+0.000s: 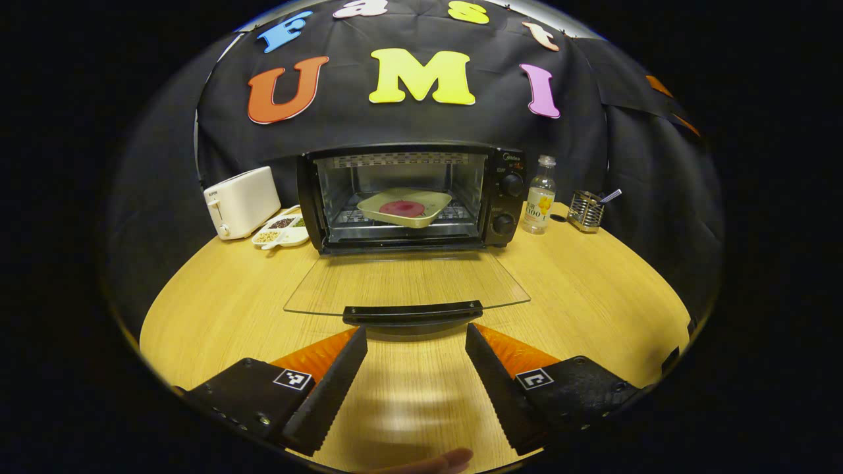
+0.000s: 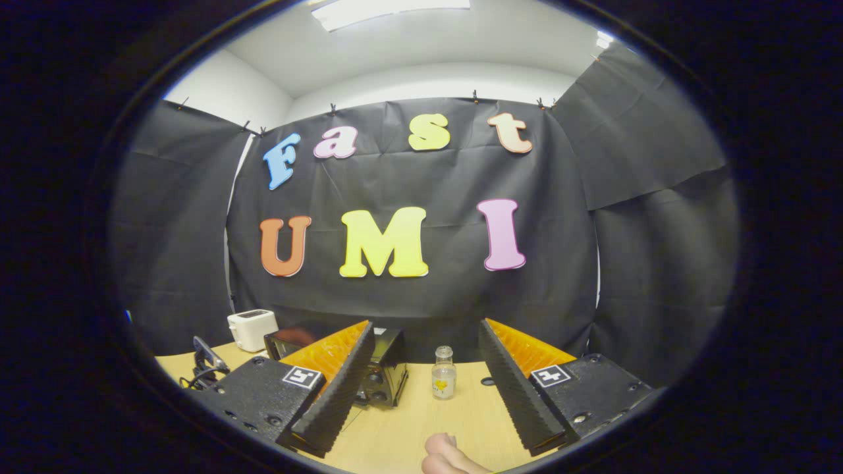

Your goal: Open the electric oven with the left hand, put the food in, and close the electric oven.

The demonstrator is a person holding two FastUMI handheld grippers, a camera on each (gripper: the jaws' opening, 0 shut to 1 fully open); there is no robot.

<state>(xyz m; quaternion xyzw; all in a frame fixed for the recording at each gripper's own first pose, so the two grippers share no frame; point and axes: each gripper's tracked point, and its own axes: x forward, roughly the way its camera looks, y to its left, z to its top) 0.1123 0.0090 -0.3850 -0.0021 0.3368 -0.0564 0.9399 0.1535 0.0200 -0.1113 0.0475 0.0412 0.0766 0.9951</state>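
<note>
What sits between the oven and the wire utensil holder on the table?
A small clear bottle stands between the oven and the wire utensil holder, as the left gripper view shows.

Clear glass oven door (image 1: pixel 405 280), wood-grain table (image 1: pixel 593 283)

Staged kitchen corner inside a recording booth.
Marked as such by black cloth pinned up as walls around a wooden table (image 1: pixel 593 289), dressed with an electric oven (image 1: pixel 408 197), a white toaster (image 1: pixel 240 201), a divided dish of grains (image 1: pixel 282 230), a small bottle (image 1: pixel 539 195) and a wire utensil holder (image 1: pixel 585 210).
</note>
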